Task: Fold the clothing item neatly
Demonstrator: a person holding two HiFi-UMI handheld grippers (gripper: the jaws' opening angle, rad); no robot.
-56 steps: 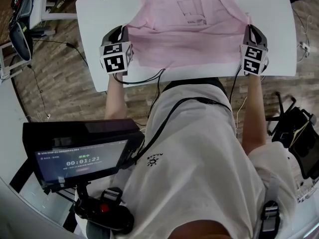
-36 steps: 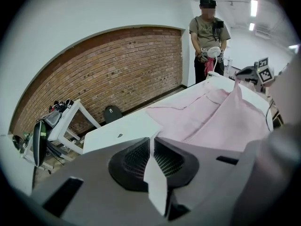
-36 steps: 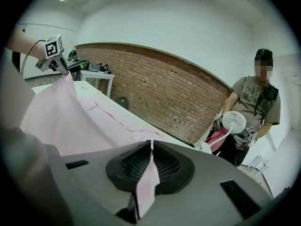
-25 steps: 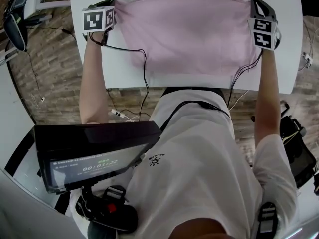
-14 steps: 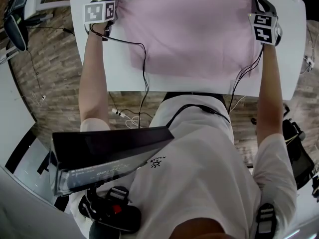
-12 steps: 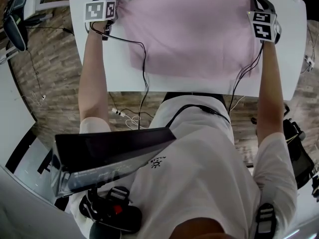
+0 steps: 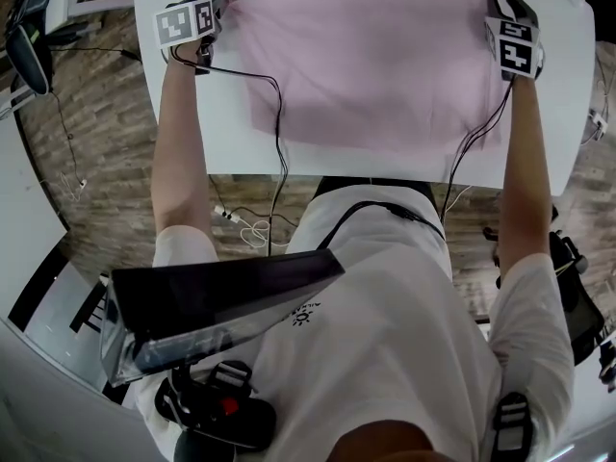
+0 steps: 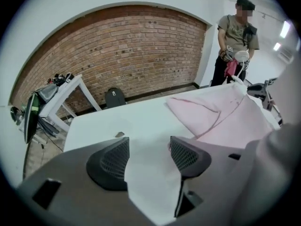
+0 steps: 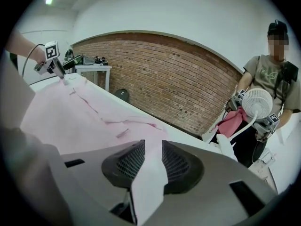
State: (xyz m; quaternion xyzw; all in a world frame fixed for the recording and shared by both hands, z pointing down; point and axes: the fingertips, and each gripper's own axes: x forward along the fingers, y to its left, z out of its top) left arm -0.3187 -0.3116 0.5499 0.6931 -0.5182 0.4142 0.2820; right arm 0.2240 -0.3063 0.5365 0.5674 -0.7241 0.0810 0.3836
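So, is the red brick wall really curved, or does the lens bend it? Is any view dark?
Left gripper view: the wide lens bends the red brick wall into an arch; corners black. Right gripper view: the same. Head view: even light, pale pink cloth garment sharp, no hard shadows.

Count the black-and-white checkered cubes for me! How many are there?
2. One cube is at the pink shirt's left edge, near a table corner; the other cube is at the shirt's right edge. No more show, though one could be hidden.
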